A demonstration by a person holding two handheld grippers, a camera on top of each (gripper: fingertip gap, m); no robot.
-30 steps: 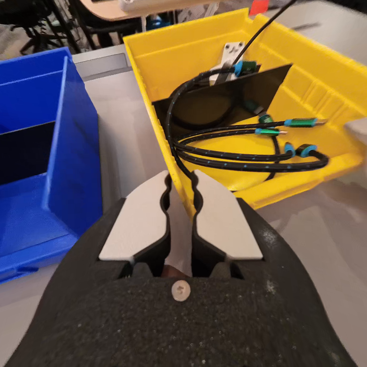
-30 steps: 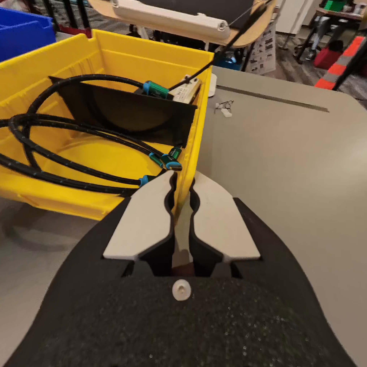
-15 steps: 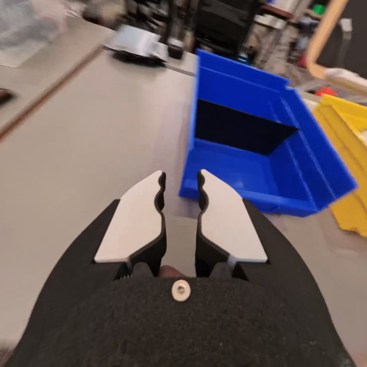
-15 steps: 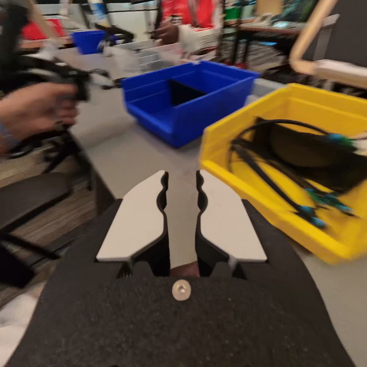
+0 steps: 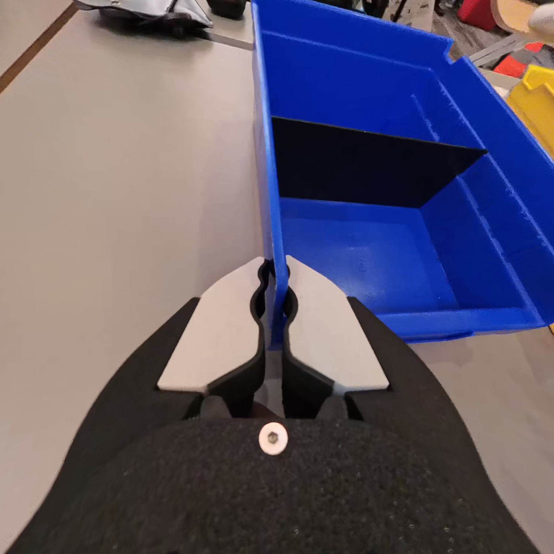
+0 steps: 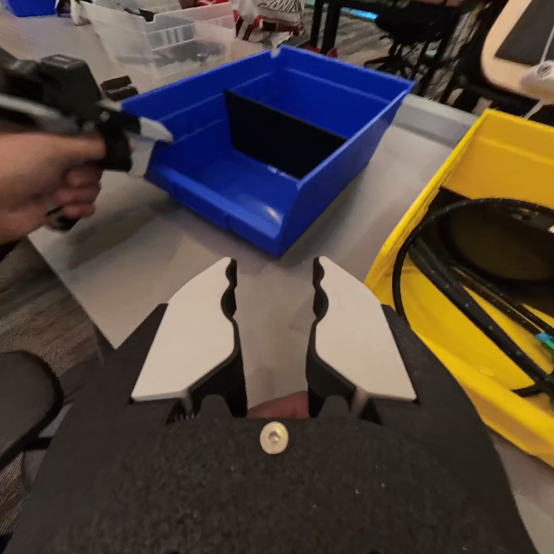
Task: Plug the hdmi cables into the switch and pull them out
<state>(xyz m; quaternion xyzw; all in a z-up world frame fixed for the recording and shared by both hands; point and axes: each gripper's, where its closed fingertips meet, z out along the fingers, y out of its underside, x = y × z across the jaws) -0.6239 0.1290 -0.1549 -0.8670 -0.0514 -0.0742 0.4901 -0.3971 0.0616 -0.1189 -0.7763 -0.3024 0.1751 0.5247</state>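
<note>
My left gripper point(image 5: 274, 263) is shut on the left wall of an empty blue bin point(image 5: 359, 90), near its front corner. A black divider point(image 5: 359, 162) crosses the bin. My right gripper point(image 6: 274, 263) is open and empty above the grey table, between the blue bin point(image 6: 323, 192) and a yellow bin point(image 6: 503, 150). Black braided HDMI cables point(image 6: 467, 305) with teal plugs point(image 6: 544, 341) lie coiled in the yellow bin. The left gripper point(image 6: 159, 133), held by a hand point(image 6: 45, 180), also shows at the blue bin's wall. The switch is out of view.
The yellow bin's corner point(image 5: 533, 99) shows right of the blue bin. A clear plastic container point(image 6: 168, 39) and dark items point(image 5: 144, 12) sit at the table's far side. The table edge and a dark chair point(image 6: 27, 404) are at my left. My right fingertips sit around 25 cm from my left ones.
Both grippers let go of the yellow bin's walls and swung left. The left one closed on the blue bin's left wall. The right one opened wider over the table.
</note>
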